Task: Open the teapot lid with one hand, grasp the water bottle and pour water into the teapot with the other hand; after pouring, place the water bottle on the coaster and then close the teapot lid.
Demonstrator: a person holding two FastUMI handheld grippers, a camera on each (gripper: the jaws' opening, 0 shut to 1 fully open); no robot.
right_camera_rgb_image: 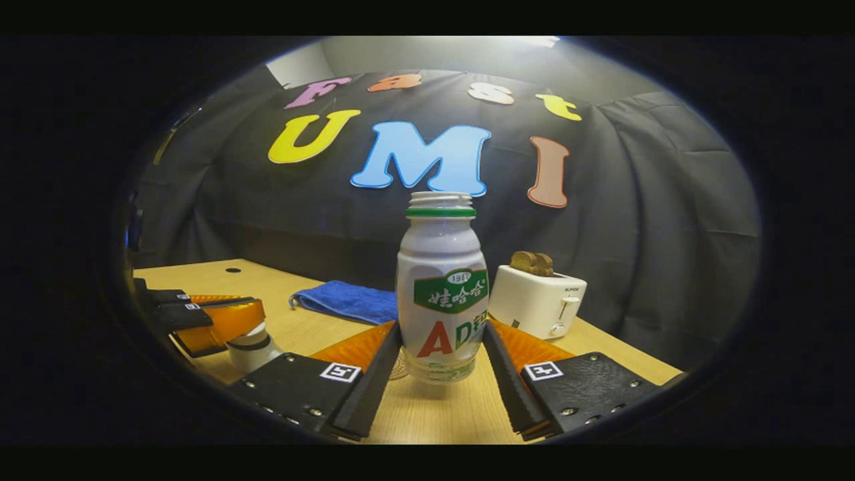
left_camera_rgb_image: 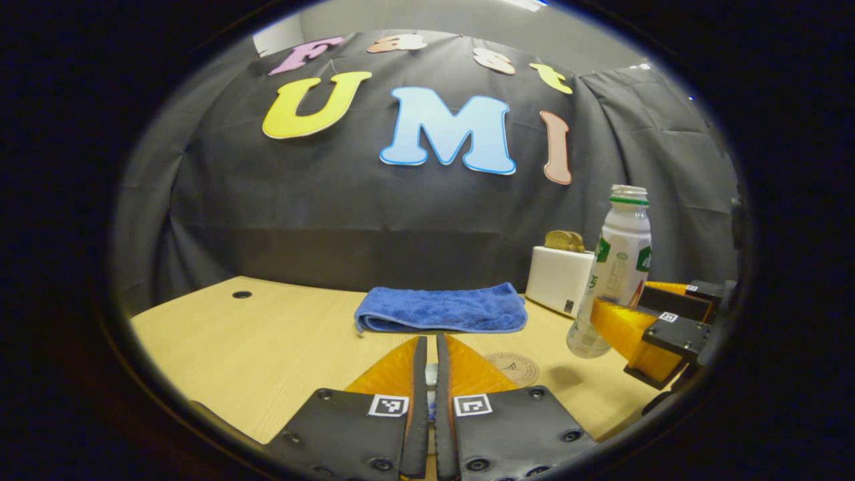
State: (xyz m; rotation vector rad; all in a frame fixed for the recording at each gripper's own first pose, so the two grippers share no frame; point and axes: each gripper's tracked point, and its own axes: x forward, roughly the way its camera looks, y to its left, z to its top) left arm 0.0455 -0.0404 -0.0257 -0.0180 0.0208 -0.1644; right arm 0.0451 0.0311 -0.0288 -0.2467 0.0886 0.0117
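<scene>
From my seat, the teapot [right_camera_rgb_image: 250, 347] was mostly hidden in the right gripper view, its top covered by the left gripper [right_camera_rgb_image: 220, 324] and its base cut off. The coaster [right_camera_rgb_image: 399, 366] barely peeked from behind the water bottle [right_camera_rgb_image: 442, 294]. I could not read the coaster's print [left_camera_rgb_image: 513, 367].

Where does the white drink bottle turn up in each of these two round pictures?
Left gripper view: bottle at right, held by the other gripper, with the toaster just left of it.
Right gripper view: bottle at centre, between that gripper's fingers.
Shared landmark: the toaster, with the blue towel beside it.
</scene>
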